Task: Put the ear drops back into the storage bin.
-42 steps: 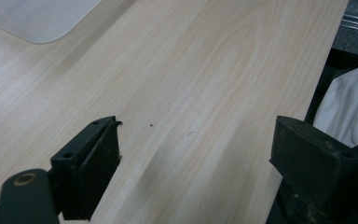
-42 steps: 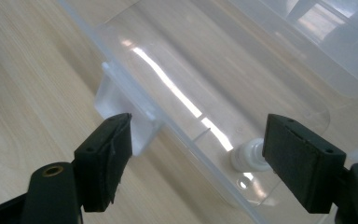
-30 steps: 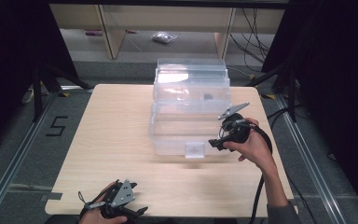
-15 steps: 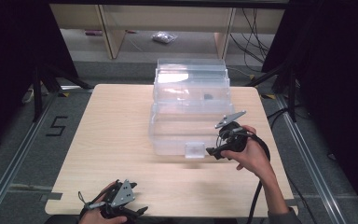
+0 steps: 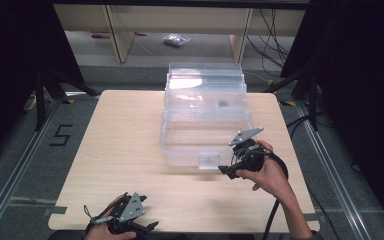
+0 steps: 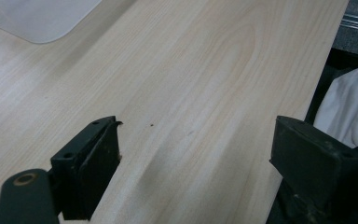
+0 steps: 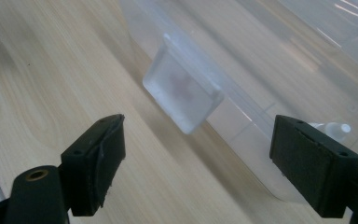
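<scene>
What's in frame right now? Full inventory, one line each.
Storage box: 1, clear plastic, middle of table, lid open toward the far side.
Latch tab: 1, frosted clear, on the box's near front edge.
Small dark item: 1, black, inside the box; too small to identify.
Table: 1, light wood.
Bag: 1, clear, on the floor beyond the table.
Left tool: 1, black, near table edge, jaws open, nothing between them.
Right tool: 1, black, just right of the latch tab, jaws have just been opening, nothing between them.
</scene>
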The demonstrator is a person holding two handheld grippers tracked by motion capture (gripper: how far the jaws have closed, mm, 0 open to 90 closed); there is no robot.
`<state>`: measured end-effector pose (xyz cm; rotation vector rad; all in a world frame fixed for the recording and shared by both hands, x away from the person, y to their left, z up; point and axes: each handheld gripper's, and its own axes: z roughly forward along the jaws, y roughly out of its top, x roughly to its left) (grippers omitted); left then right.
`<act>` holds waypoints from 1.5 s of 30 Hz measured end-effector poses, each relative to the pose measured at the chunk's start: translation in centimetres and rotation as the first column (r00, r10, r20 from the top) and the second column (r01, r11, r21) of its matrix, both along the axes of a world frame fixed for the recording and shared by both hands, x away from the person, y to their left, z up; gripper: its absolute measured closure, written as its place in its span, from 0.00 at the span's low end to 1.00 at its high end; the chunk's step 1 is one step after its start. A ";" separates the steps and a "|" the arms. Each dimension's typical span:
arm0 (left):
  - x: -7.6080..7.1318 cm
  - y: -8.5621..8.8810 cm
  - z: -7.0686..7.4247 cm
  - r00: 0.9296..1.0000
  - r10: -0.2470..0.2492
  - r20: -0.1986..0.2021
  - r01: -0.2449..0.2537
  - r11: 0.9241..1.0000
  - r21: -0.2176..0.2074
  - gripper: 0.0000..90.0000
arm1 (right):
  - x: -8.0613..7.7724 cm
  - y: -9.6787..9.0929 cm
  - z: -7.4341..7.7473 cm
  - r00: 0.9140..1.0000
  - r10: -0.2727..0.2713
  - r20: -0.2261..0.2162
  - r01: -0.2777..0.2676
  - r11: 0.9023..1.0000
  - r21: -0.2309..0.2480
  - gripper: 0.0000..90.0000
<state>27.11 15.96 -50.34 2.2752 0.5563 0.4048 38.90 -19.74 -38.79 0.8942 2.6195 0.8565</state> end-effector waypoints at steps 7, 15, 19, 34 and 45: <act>0.0 0.0 0.0 1.000 0.000 0.001 0.000 1.000 -0.001 0.17 | -0.8 0.3 -1.0 1.000 -0.014 -0.015 0.014 1.000 0.001 0.21; 0.0 0.0 0.0 1.000 0.000 0.001 0.000 1.000 0.001 0.17 | -1.5 0.9 -1.8 1.000 0.020 0.000 -0.020 1.000 -0.003 0.21; 0.0 0.0 0.0 1.000 0.000 0.002 0.000 1.000 0.000 0.17 | -1.9 1.1 -2.4 0.999 0.033 -0.003 -0.033 0.999 0.002 0.21; 0.0 0.0 0.0 1.000 0.001 0.000 -0.001 1.000 -0.001 0.17 | -3.1 0.6 -4.3 1.000 0.016 -0.014 -0.015 1.000 0.018 0.21; 0.0 0.0 0.0 1.000 0.002 -0.004 -0.002 1.000 0.001 0.17 | -3.8 0.3 -5.1 0.999 0.048 -0.007 -0.048 0.999 0.020 0.21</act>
